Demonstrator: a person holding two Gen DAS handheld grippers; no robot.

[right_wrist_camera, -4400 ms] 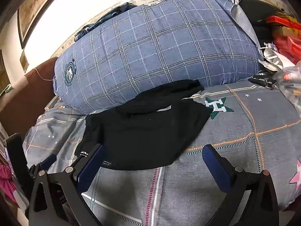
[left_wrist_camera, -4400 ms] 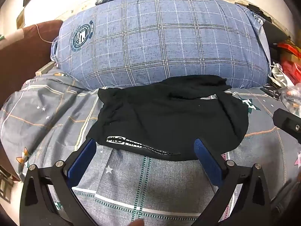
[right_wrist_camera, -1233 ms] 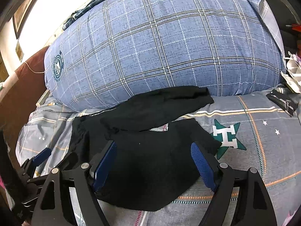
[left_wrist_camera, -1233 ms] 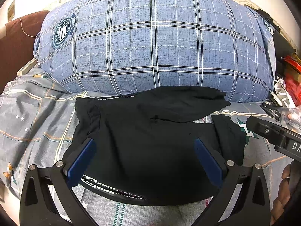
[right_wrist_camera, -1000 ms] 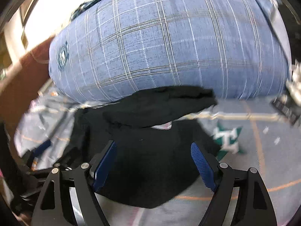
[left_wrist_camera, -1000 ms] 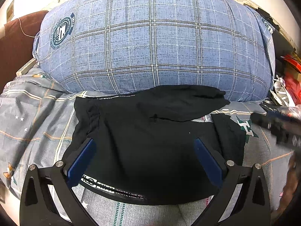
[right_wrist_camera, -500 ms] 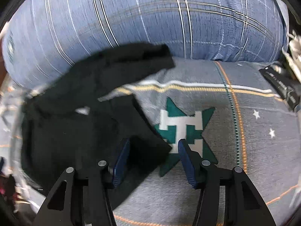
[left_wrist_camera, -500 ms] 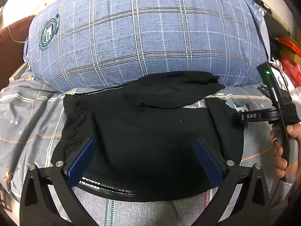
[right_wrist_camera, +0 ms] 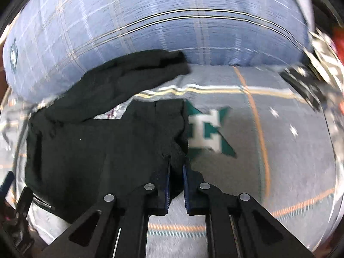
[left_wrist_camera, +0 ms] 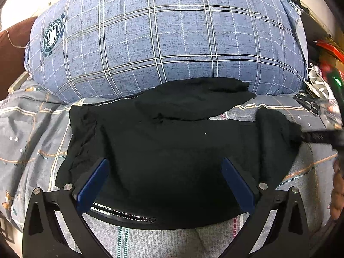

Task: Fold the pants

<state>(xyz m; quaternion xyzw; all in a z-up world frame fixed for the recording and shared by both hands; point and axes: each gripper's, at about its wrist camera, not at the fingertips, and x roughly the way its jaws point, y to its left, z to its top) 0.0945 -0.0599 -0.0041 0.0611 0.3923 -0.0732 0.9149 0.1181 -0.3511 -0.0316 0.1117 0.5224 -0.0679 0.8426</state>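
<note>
lying across a grey patterned bedsheet (left_wrist_camera: 32, 133) are the black pants (left_wrist_camera: 172, 150), spread wide with the waistband (left_wrist_camera: 124, 214) at the near edge, its white lettering partly readable in the left wrist view. one leg (left_wrist_camera: 193, 101) is flopped back over the garment toward a large blue plaid pillow (left_wrist_camera: 163, 38), which sits just behind the pants and touches that leg's far edge; the pillow carries a round crest (left_wrist_camera: 52, 35) on its left end. the left gripper (left_wrist_camera: 165, 172) hangs above the waistband side of the pants with its blue-padded fingers (left_wrist_camera: 92, 182) spread wide apart, nothing between them. the right gripper (right_wrist_camera: 176, 178) has its two blue pads drawn close together, pinching a bunched fold at the right-hand edge of the pants (right_wrist_camera: 103, 146); black cloth fills the narrow gap between the pads. just beside that pinched edge, printed on the sheet (right_wrist_camera: 279, 161), is a green star with a white letter h (right_wrist_camera: 206, 129), partly covered by the fabric. the right wrist view is smeared by motion blur, so the pillow (right_wrist_camera: 150, 21) and the clutter at the far right are hard to make out. in the left wrist view the right gripper's dark body (left_wrist_camera: 318, 137) shows blurred at the right edge of the pants, with part of the person's hand (left_wrist_camera: 337, 191) below it and some red and white clutter (left_wrist_camera: 324, 68) behind.
</note>
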